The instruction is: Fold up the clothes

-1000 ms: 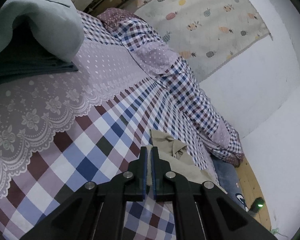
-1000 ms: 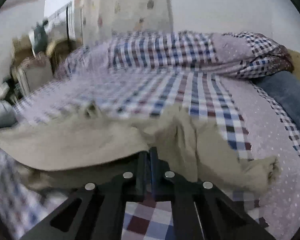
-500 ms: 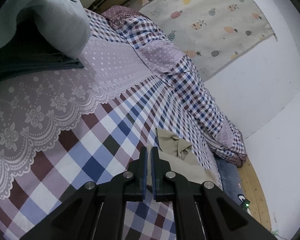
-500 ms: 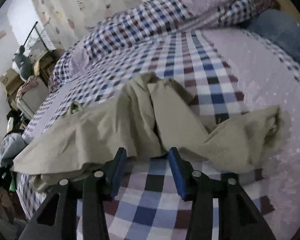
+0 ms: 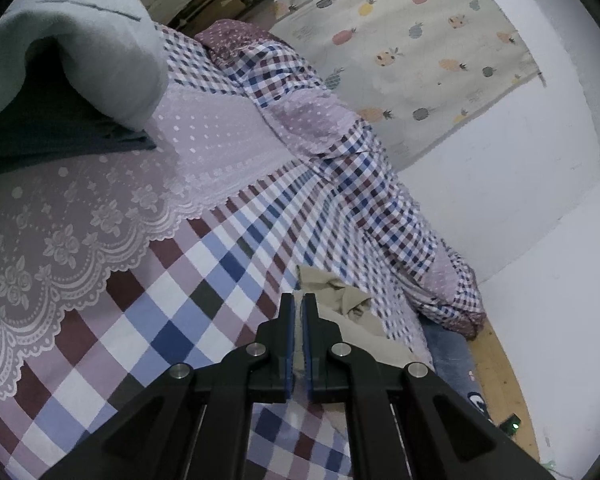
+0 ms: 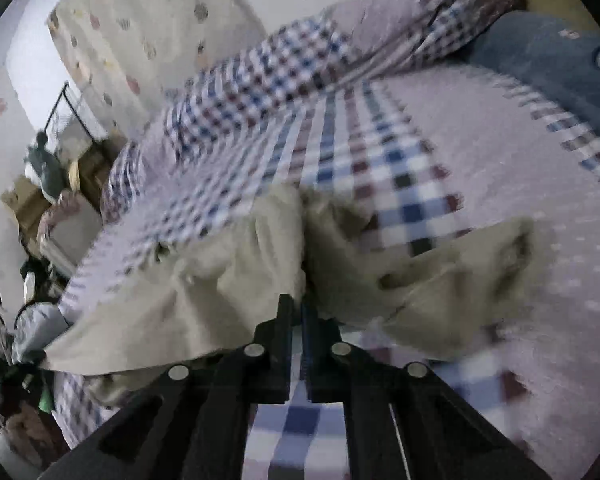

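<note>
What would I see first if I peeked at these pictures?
First you'd spot the crumpled khaki garment lying in the middle of the checked bedsheet, with the right gripper closed right at its edge. Then the pineapple-print curtain on the far wall, and a rolled checked quilt along the bed's wall side. The left gripper is shut too, beside the garment's other end.

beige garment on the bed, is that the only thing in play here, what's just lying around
In play: beige garment, left gripper, right gripper.

Lying about: checked bedspread, rolled checked quilt, grey-green folded clothes, fruit-print curtain.
</note>
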Available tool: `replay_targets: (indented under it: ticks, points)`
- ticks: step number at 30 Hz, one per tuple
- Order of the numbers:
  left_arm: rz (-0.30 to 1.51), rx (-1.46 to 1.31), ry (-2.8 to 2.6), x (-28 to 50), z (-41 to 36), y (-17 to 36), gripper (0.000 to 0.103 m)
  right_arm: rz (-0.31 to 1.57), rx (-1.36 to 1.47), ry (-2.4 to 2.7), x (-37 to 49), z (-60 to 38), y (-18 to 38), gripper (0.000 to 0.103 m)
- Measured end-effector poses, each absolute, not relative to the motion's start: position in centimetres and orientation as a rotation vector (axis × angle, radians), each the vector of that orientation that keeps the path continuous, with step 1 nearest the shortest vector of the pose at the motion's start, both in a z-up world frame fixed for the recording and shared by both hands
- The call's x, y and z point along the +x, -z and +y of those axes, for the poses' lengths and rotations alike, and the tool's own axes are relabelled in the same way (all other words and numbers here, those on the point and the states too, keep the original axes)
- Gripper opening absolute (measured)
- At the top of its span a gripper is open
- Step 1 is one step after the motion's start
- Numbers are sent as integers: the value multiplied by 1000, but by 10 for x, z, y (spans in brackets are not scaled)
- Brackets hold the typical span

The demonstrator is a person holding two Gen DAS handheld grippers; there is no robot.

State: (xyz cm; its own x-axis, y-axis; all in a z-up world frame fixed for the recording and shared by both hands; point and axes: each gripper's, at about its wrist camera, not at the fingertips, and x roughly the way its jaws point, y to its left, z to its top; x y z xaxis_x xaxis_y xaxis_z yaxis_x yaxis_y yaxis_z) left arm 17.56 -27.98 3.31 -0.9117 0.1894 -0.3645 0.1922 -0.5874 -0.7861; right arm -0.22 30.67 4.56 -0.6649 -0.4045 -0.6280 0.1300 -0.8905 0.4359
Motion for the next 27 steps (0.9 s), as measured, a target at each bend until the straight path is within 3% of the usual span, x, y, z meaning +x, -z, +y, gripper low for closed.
replay_targets:
  ticks: [10, 17, 20, 25, 27]
  points:
    - [1564, 520, 2927, 223, -268, -71, 2, -762, 928, 2664, 149, 394, -112, 2]
    - [1582, 705, 2847, 272, -260, -62, 2, -776, 1082, 2729, 246, 439, -111, 2]
    - [1467, 802, 2800, 283, -259, -59, 2, -779, 1176, 2724, 268, 442, -99, 2]
    - [1350, 861, 2792, 280, -250, -57, 2, -584, 1408, 2725, 271, 422, -80, 3]
    - [1299, 935, 2820, 273, -240, -55, 8, -561, 1431, 2751, 274, 420, -74, 3]
